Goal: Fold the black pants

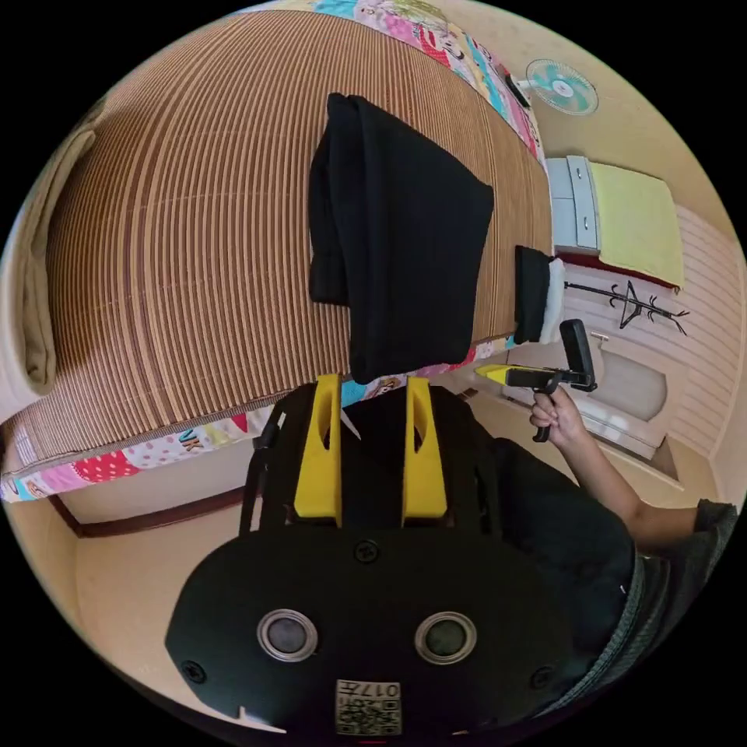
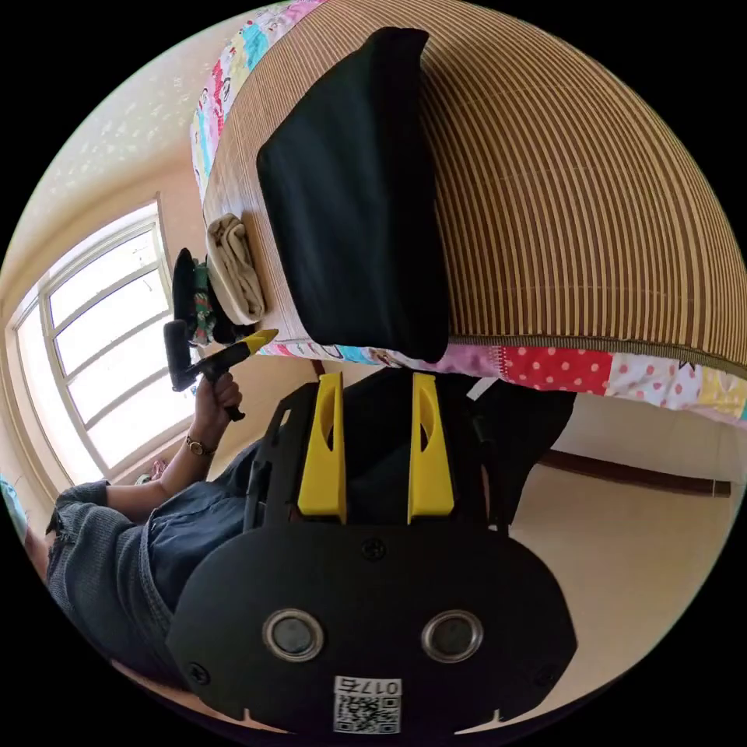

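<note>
A: Left gripper view: left gripper (image 1: 372,389) parted, empty, off the bed edge. Why?
B: Looked done. Black pants (image 1: 405,233) folded on the mat (image 1: 171,233); right gripper (image 2: 377,385) gaping, empty too.

Matt black cloth pants (image 1: 405,233) lie on a ribbed woven mat (image 1: 194,233) edged by printed patchwork cloth (image 1: 156,455); gripper jaws look like smooth yellow plastic.

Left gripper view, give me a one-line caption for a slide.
Folded black pants lie on a striped bamboo mat, the open left gripper held back from them.
</note>
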Motion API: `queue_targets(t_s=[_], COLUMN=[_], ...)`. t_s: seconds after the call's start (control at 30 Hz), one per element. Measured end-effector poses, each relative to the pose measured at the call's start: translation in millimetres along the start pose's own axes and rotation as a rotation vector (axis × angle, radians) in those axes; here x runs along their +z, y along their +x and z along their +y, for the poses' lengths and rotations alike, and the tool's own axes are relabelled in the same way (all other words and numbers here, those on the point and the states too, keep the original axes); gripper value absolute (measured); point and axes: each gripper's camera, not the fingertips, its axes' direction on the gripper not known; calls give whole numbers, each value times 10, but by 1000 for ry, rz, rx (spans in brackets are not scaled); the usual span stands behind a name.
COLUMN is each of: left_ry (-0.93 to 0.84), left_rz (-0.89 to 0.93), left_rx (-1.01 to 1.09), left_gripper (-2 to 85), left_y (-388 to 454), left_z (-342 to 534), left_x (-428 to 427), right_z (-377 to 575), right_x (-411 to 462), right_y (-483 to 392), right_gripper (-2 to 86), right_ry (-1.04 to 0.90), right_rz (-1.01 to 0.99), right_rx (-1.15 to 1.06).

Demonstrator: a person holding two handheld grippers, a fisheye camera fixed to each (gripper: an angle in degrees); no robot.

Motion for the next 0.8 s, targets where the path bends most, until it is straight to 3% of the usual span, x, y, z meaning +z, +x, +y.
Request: queue_targets(t_s=[0.2,0.37,0.5,0.63,0.8], left_ry=[163,82,18,-106,147], left_rz=[119,31,109,-9,-3], left_rx=[-8,-34,10,12,-30], left_gripper=[173,174,104,83,72], left_y=[-201,-152,85,224,134], left_z=[-868,-1439,-1265,-916,-166], left_x=[7,315,489,456,-566], right_z=[-844,-1523,-1307,-861,-625], right_x=[-419,-245,46,372,615], right_y=[271,305,273,-115,-1309], right_gripper=[161,143,114,82,67], right_ry=[210,181,154,23,-74], right_rz=[-113,-182,-300,-381,-392], right_rx=[-45,-74,-5,-44,-242])
